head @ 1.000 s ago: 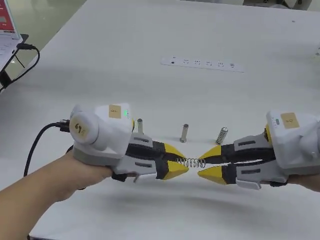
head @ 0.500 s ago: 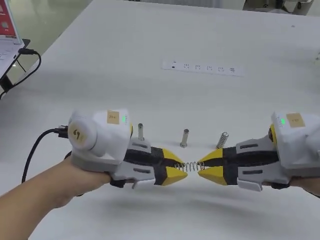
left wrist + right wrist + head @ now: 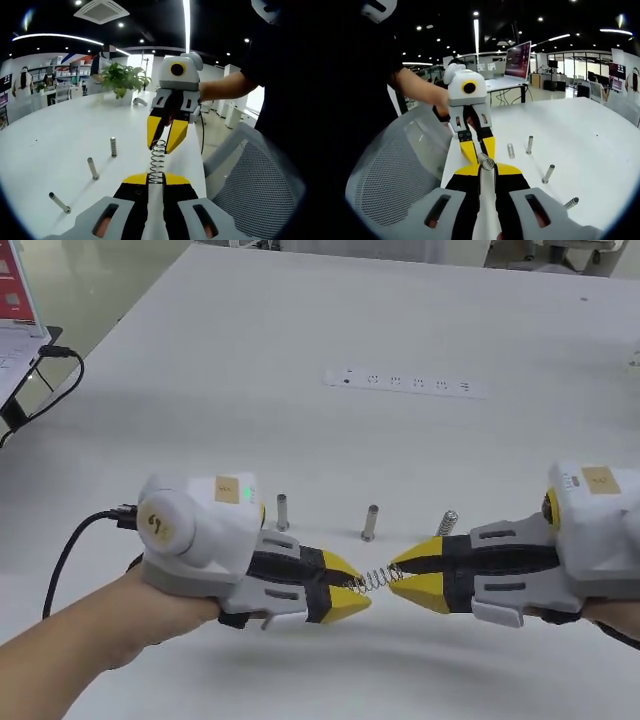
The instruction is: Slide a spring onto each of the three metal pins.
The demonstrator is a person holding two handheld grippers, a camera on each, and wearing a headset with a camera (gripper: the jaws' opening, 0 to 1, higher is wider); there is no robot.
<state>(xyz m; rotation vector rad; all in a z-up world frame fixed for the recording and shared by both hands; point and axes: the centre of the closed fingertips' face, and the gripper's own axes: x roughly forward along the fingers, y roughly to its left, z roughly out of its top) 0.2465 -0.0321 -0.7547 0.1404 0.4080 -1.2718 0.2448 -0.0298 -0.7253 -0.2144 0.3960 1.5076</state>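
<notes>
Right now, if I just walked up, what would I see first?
A small spring hangs in mid-air, with the yellow-tipped left tongs and right tongs each pinching one end. Behind it, three metal pins stand on the white table. The rightmost already wears another spring.

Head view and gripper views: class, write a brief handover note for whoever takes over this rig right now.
Left gripper: shut on one end of the held spring.
Right gripper: shut on its other end, above the table.
Fitted spring sits on the right pin; middle pin and left pin are bare.
Done: one pin of three.
Left: two pins, the held spring likely next.
</notes>
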